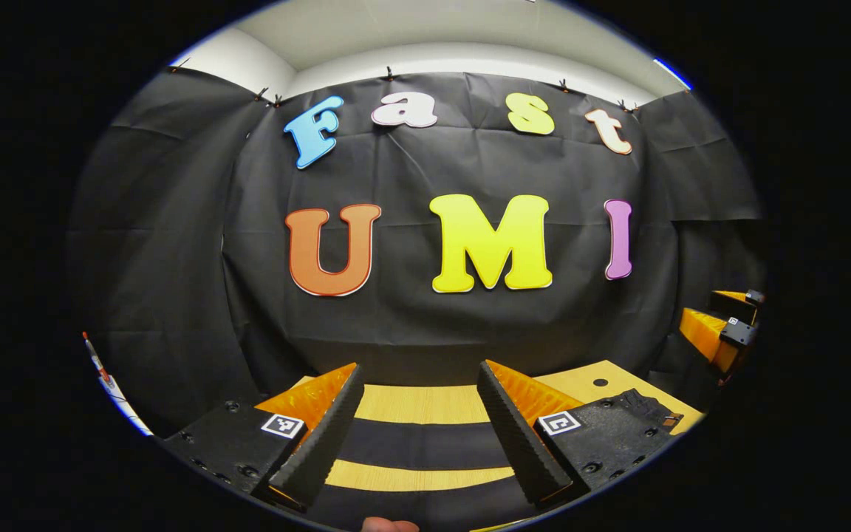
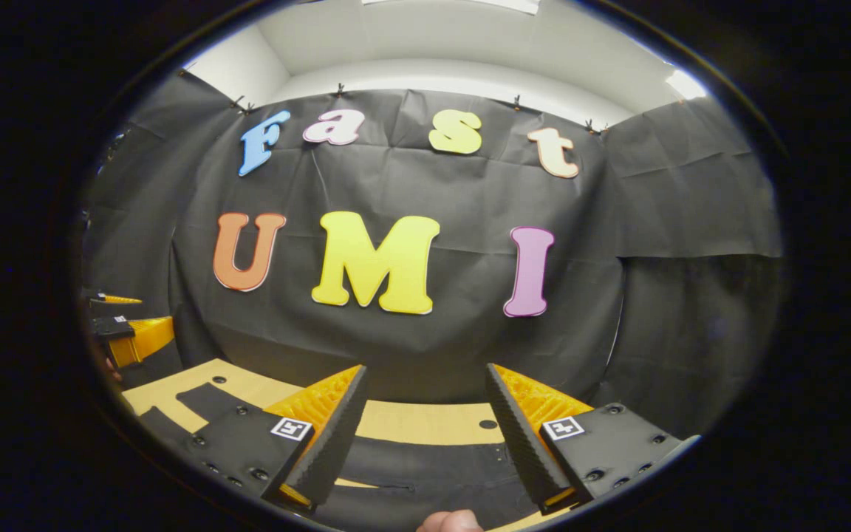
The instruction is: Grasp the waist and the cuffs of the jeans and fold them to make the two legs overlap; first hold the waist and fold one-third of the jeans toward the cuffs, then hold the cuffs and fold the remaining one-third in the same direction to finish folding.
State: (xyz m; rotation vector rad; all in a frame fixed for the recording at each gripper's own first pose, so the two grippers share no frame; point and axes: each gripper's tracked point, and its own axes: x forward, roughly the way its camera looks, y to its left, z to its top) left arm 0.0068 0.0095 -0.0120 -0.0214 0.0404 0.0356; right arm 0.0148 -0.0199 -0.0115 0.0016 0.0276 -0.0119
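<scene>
The jeans (image 1: pixel 418 443) are black and lie flat on the light wooden table (image 1: pixel 425 404). In the left gripper view they cross as dark bands with wood showing between them. My left gripper (image 1: pixel 419 367) hovers above them, open, with nothing between its orange fingers. In the right gripper view the jeans (image 2: pixel 411 473) spread under my right gripper (image 2: pixel 426 368), which is also open and empty. Each gripper appears at the edge of the other's view: the right gripper (image 1: pixel 702 314) far right, the left gripper (image 2: pixel 152 314) far left. Waist and cuffs cannot be told apart here.
The black cloth wall (image 1: pixel 470 332) rises just behind the table's far edge. Small dark holes dot the tabletop (image 2: pixel 488 424). A thumb (image 1: pixel 388 524) shows at the bottom of the left gripper view, and another thumb (image 2: pixel 451 521) at the bottom of the right gripper view.
</scene>
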